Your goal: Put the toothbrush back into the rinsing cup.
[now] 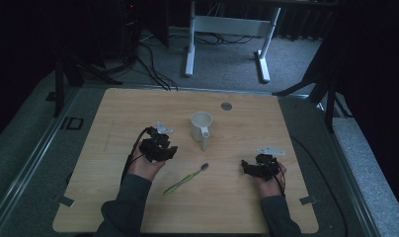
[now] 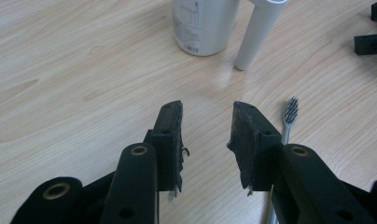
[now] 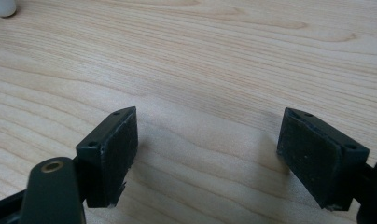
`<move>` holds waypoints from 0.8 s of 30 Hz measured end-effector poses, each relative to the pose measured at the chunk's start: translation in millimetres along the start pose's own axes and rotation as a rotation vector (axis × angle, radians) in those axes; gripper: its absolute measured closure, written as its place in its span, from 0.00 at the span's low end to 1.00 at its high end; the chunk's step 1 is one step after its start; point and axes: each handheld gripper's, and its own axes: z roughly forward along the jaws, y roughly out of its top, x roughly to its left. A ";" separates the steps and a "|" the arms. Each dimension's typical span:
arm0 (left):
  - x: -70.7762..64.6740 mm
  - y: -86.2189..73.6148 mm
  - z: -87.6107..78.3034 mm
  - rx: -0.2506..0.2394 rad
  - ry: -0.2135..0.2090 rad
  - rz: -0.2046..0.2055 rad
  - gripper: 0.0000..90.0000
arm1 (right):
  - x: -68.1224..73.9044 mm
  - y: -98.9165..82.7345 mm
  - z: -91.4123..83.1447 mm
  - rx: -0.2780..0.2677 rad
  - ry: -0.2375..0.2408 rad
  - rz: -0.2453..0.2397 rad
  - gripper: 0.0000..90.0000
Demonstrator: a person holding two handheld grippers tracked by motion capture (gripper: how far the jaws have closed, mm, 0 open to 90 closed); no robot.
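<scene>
Two snags I'd watch: left hand-held gripper (image 2: 206,121) is half-spread and empty, toothbrush (image 2: 289,116) beside one jaw, could nudge the white mug (image 1: 201,126). Right hand-held gripper (image 3: 207,158) gapes empty over the worktop (image 1: 138,106).

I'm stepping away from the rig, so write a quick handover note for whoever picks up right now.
Left gripper: open, nothing between the jaws, hovering over the table near the toothbrush head.
Right gripper: wide open, empty, over bare wood.
Things: green toothbrush lies flat in front of the white cup, which stands upright mid-table with its handle toward the person.
Done: nothing picked up yet.
Left: probably grasp the toothbrush and put it in the cup.
</scene>
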 end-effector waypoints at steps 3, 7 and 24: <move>-1.7 2.8 0.9 0.009 -0.002 0.012 0.71 | -0.1 0.0 0.1 -0.001 0.000 -0.001 0.22; -4.0 4.8 3.2 0.024 -0.002 0.017 0.71 | -0.1 0.0 0.1 -0.001 0.000 -0.002 0.22; -16.4 7.9 16.5 0.107 -0.004 0.084 0.72 | -0.1 0.0 0.0 0.000 0.000 -0.001 0.22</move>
